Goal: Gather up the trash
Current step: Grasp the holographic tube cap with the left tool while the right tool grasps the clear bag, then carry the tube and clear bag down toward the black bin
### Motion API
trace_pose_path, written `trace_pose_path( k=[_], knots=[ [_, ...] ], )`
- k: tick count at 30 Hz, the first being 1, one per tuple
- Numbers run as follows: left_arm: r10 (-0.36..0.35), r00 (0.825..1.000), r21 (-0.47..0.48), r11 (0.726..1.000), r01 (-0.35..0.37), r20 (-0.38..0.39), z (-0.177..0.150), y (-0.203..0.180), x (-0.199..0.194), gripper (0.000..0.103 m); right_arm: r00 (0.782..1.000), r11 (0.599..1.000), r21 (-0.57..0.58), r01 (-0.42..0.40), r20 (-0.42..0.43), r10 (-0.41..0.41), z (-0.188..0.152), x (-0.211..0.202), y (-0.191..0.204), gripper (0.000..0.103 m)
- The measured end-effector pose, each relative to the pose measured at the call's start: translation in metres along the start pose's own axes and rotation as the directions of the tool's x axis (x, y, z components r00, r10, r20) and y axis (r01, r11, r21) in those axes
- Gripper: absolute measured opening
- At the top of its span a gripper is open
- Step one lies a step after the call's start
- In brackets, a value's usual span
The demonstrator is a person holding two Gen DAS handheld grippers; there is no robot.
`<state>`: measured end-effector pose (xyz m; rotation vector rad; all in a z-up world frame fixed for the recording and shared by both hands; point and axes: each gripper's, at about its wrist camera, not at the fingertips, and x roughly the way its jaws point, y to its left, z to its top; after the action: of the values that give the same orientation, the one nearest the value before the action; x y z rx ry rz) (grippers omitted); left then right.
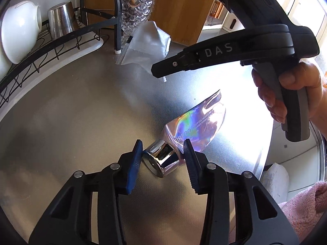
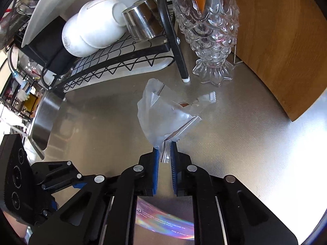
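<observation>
A holographic silver tube (image 1: 196, 126) with a chrome cap (image 1: 161, 159) lies on the steel counter (image 1: 81, 122). My left gripper (image 1: 163, 143) straddles the cap end; both blue pads touch it, so it is shut on the tube. In the right wrist view the tube (image 2: 163, 218) shows below the gripper body. My right gripper (image 2: 164, 147) is shut on the zip edge of a clear plastic bag (image 2: 163, 112), which rises crumpled ahead of the fingers. From the left wrist view the right gripper (image 1: 159, 71) hangs above the counter with the bag (image 1: 143, 42) beyond it.
A black dish rack (image 2: 114, 61) with white bowls (image 2: 98, 22) and a steel cup (image 2: 141, 20) stands at the back left. A scaled glass vase (image 2: 210, 34) and a wooden board (image 2: 286, 51) stand behind the bag. A sink (image 2: 40, 118) lies left; a pink towel (image 1: 302, 208) right.
</observation>
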<state>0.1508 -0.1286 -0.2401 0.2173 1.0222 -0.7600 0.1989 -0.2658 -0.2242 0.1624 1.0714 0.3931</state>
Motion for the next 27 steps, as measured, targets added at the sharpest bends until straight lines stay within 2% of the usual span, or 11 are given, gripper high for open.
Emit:
trace_pose_path(
  k=[6, 13, 27],
  knots=[
    [0.062, 0.997, -0.069, 0.996, -0.058, 0.047, -0.020, 0.006, -0.025, 0.038, 0.999, 1.000, -0.031, 0.000, 0.036, 0.001, -0.020, -0.021, 0.011, 0.011],
    [0.144, 0.986, -0.150, 0.980, -0.129, 0.088, -0.043, 0.014, -0.058, 0.037, 0.998, 0.998, -0.061, -0.012, 0.066, 0.016, -0.039, -0.039, 0.032, 0.011],
    [0.240, 0.958, -0.307, 0.934, -0.184, 0.156, -0.094, 0.017, -0.122, 0.036, 0.995, 0.991, -0.118, -0.069, 0.058, 0.076, -0.086, -0.050, 0.082, 0.010]
  ],
)
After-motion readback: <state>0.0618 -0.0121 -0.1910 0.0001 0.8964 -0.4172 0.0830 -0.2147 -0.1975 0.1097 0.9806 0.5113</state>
